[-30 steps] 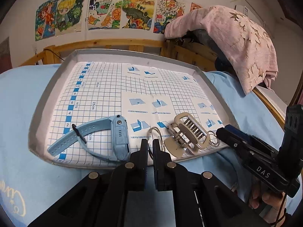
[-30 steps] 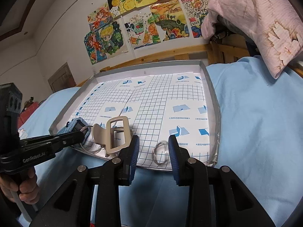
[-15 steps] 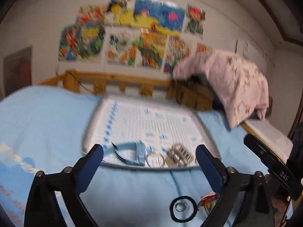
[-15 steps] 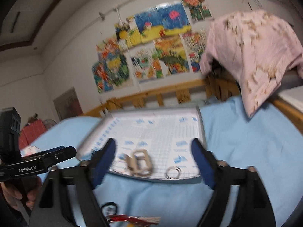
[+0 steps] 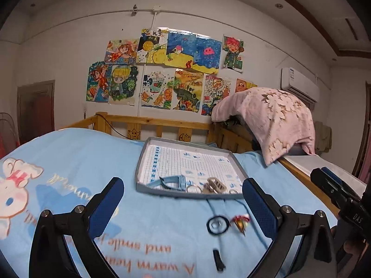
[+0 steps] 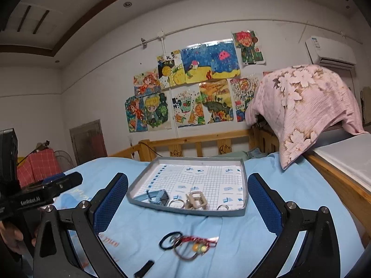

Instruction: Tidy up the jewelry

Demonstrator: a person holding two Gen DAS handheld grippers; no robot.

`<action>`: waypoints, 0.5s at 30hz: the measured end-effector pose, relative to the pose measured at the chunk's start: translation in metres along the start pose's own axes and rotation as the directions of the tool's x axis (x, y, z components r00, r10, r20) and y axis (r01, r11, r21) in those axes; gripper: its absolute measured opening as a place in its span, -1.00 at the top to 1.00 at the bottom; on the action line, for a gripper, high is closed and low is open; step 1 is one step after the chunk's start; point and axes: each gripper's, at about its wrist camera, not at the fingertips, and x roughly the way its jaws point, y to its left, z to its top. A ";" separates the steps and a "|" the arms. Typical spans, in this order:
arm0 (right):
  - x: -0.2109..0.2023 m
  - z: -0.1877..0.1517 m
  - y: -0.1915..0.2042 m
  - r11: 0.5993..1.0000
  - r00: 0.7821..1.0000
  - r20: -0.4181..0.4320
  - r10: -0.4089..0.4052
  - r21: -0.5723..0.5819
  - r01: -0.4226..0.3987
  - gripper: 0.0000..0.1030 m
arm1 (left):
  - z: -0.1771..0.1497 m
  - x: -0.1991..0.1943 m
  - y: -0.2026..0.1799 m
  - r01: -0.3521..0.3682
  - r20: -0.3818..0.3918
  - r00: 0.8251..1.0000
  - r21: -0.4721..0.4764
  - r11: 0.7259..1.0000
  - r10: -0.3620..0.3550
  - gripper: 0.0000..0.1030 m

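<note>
Only right view shows red bag (image 6: pixel 38 164); both grippers (image 5: pixel 183 206) (image 6: pixel 187 206) wide, opening, seemingly empty

L black two-finger gripper w/ blue pads (image 5: pixel 183 206): jaws opening, nothing btwn them. R black two-finger gripper w/ blue pads (image 6: pixel 187 208): jaws opening wide, empty too. Both held roughly level, side by side.

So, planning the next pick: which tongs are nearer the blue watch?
Left, probably: the left tongs face the watch almost straight on; the right tongs have it off to their left. Both are opening, empty.
</note>
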 end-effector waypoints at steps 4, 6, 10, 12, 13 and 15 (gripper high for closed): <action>-0.034 -0.012 0.011 0.999 1.000 0.006 -0.018 -0.037 0.018 -0.97 | -0.016 -0.028 0.000 0.000 0.002 1.000 -0.009 1.000 0.000 -0.99; -0.049 -0.019 0.013 0.999 1.000 0.006 -0.022 -0.042 0.022 -0.97 | -0.024 -0.039 -0.003 -0.005 0.003 1.000 -0.006 1.000 0.005 -0.99; -0.071 -0.030 0.015 0.998 1.000 -0.007 -0.029 -0.047 0.029 -0.97 | -0.037 -0.059 -0.007 -0.008 0.006 1.000 0.014 1.000 0.008 -1.00; -0.080 -0.034 0.015 0.998 0.999 -0.015 -0.030 -0.050 0.029 -0.97 | -0.044 -0.068 -0.009 -0.006 0.003 1.000 0.024 1.000 0.006 -1.00; -0.084 -0.037 0.015 0.998 0.999 -0.019 -0.031 -0.054 0.030 -0.97 | -0.047 -0.071 -0.010 -0.004 -0.006 1.000 0.028 1.000 0.004 -1.00; -0.092 -0.044 0.016 0.997 0.999 -0.036 -0.037 -0.065 0.035 -0.97 | -0.054 -0.076 -0.011 -0.006 -0.019 1.000 0.027 1.000 0.006 -1.00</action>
